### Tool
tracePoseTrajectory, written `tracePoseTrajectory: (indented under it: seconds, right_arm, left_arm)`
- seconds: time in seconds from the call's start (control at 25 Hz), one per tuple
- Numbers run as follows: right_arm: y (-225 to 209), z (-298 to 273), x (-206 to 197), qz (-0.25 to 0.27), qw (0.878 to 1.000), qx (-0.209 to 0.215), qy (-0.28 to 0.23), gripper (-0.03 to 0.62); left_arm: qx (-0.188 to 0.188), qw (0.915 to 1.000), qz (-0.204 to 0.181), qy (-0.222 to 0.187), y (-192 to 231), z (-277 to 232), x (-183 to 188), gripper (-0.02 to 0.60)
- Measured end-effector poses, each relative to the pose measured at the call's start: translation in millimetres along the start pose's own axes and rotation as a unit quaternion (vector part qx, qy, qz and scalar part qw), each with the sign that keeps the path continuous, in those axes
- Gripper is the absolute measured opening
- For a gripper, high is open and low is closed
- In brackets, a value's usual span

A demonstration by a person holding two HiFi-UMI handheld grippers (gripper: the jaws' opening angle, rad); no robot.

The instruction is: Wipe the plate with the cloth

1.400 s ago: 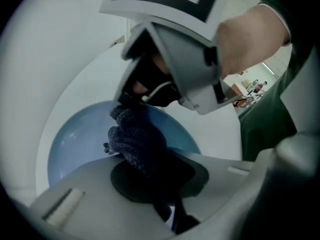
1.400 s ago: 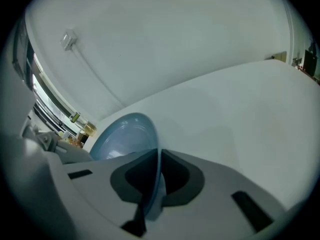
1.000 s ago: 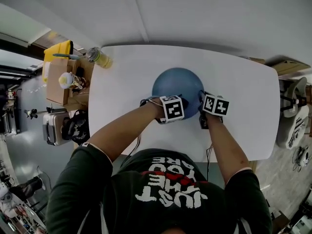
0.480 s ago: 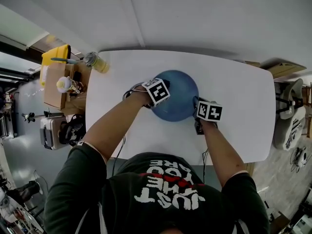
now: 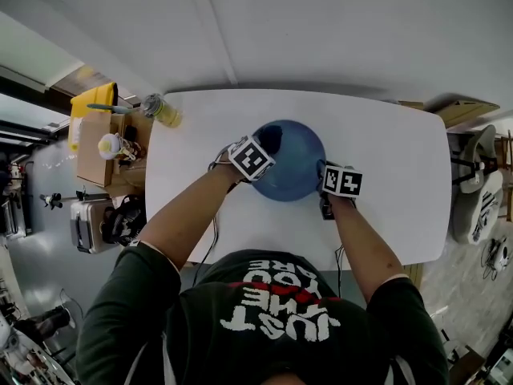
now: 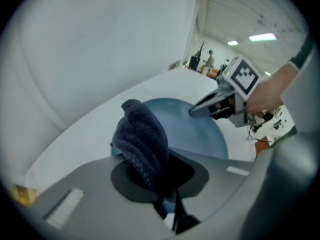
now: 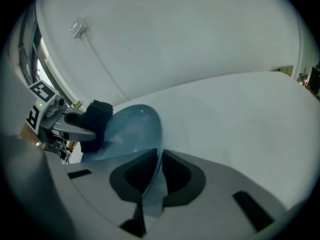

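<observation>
The plate (image 5: 295,171) lies on the desk (image 5: 393,159), its rim clamped in the right gripper (image 5: 323,176) fingers. The cloth (image 5: 270,140), gripped in the left gripper (image 5: 264,146) fingers, meets the plate's opposite edge; wiping seems mid-course, unfinished.

Dim, fisheye-warped, dark rounded corners

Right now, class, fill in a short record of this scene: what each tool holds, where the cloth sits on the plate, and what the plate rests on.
left tool: shut on the dark blue cloth
right tool: shut on the near rim of the blue plate
cloth position: at the plate's upper-left edge in the head view, across from the right tool
plate support: white table
task stage: cloth is at the plate, plate is held by its rim
</observation>
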State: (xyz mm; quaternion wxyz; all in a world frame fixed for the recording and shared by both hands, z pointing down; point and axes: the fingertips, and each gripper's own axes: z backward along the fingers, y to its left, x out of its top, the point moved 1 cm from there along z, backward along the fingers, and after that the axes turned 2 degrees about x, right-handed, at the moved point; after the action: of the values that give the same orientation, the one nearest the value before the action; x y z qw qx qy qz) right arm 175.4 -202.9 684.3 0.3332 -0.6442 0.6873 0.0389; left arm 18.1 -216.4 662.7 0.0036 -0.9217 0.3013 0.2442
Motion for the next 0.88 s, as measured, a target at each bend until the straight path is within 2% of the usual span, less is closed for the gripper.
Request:
tracePoseTrajectory:
  seconds: [0.16,0.36,0.64,0.72,0.8,0.88]
  right_arm:
    - [-1.0,1.2,1.2,0.021,1.0,0.004,0.003,0.026]
    - [-2.9,2.1,-1.3,0.029,0.999,0.016,0.021,0.034]
    - [3.3,-6.7,0.0,0.06,0.996,0.005,0.066,0.064]
    - [1.9,-9.7,1.3,0.016,0.998,0.022,0.065,0.06]
    - [3.7,-10.1,3.7,-0.046,0.996,0.059,0.05,0.026]
    - [13.9,-1.3,13.4,-0.047,0.994,0.093,0.018,0.015]
  left_arm:
    - [-0.001,0.9941,0.05,-0.096,3.2,56.0,-6.8,0.048]
    - [0.018,0.9758,0.124,-0.179,16.4,120.1,-39.8,0.048]
    - [0.035,0.9516,0.211,-0.221,15.5,176.5,-110.6,0.048]
    - [0.037,0.9444,0.234,-0.228,15.0,184.1,-126.7,0.048]
    - [0.039,0.9387,0.25,-0.235,14.9,189.7,-138.8,0.048]
    - [0.04,0.9325,0.26,-0.247,17.1,195.9,-144.8,0.048]
